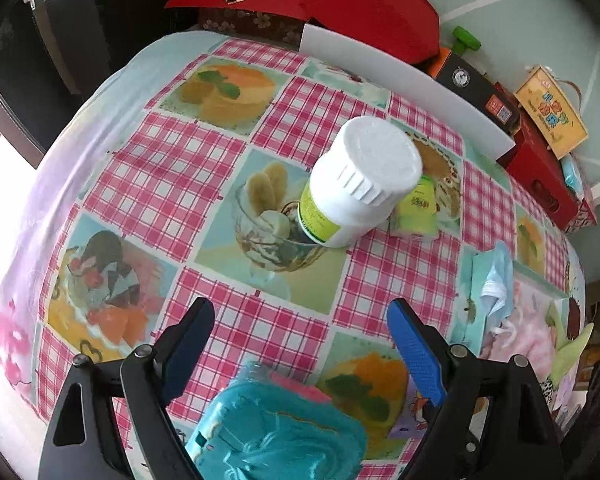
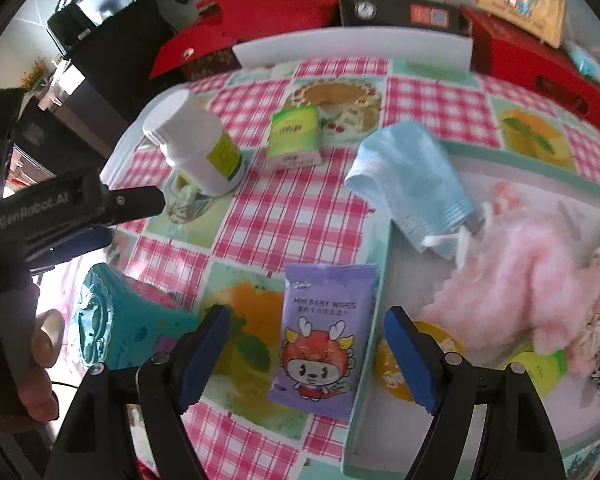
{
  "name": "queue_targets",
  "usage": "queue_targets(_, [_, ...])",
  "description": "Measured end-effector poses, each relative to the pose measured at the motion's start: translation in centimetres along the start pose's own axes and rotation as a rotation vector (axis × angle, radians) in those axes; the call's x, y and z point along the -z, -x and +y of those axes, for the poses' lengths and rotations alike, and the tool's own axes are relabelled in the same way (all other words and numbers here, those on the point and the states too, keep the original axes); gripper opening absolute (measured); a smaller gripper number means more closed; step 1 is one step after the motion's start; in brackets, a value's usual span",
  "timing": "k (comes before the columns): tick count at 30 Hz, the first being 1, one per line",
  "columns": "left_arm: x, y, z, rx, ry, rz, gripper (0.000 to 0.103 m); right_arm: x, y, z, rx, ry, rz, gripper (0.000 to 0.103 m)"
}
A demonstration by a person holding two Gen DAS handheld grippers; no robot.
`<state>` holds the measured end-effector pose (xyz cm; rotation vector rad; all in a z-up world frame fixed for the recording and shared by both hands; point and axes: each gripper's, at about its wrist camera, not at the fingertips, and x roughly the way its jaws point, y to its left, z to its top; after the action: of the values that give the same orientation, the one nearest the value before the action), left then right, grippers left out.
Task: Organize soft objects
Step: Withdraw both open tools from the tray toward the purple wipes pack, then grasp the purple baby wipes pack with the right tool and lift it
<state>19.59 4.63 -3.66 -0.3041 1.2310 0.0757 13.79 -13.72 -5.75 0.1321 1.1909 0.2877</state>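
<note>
The desk (image 2: 292, 208), under a pink checked cloth printed with desserts, fills both views below the two tongs. Right of the right tongs (image 2: 307, 354) lies a shallow tray (image 2: 374, 320); its near-left rim passes between the jaws' line and the right pad. In the tray, ahead and right of those tongs, sits a fluffy pink cloth (image 2: 528, 264), and a folded blue towel (image 2: 412, 176) hangs over the tray's far-left rim, half on the desk. Left of the right tongs, and directly beneath the left tongs (image 1: 300, 344), lies a teal pack (image 1: 284, 432), with something pink showing at its far edge. A white bottle (image 1: 360, 184) stands upright ahead of the left tongs, well clear of them. The purple wipes pack (image 2: 320, 336) lies flat on the desk between the right tongs' spread jaws, untouched by either pad. A small green tissue pack (image 2: 294, 136) lies just beside the bottle, far ahead of both. Both tongs are spread wide and hold nothing. A hand (image 2: 40, 360) grips the left tool's handle.
</note>
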Motion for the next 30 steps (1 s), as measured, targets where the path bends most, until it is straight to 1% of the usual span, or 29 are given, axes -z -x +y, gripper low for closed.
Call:
queue_targets(3, [0.0, -0.2, 0.6, 0.026, 0.013, 0.018, 0.088, -0.6, -0.2, 0.0, -0.017, -0.009, 0.030, 0.082])
queue_targets(9, [0.0, -0.4, 1.6, 0.032, 0.050, 0.023, 0.088, -1.8, -0.1, -0.5, -0.070, -0.051, 0.072, 0.082])
queue_targets(11, [0.1, -0.6, 1.5, 0.027, 0.052, 0.028, 0.088, -1.9, -0.2, -0.4, -0.070, -0.049, 0.083, 0.082])
queue_targets(14, [0.1, -0.9, 1.6, 0.021, 0.052, 0.042, 0.088, -2.3, -0.6, 0.2, -0.046, -0.032, 0.097, 0.082])
queue_targets(16, [0.0, -1.0, 1.7, 0.030, 0.055, 0.046, 0.088, -2.5, -1.0, 0.6, -0.022, -0.020, 0.113, 0.082])
queue_targets(20, [0.1, -0.9, 2.1, 0.033, 0.068, 0.040, 0.088, -2.4, -2.0, 1.0, 0.025, -0.009, 0.151, 0.082])
queue_targets(24, [-0.1, -0.8, 2.6, 0.020, 0.080, 0.035, 0.088, -2.3, -3.0, 1.3, 0.047, -0.010, 0.175, 0.082])
queue_targets(30, [-0.1, -0.6, 2.9, 0.026, 0.090, 0.032, 0.088, -2.0, -4.6, 2.1, 0.087, -0.005, 0.201, 0.082])
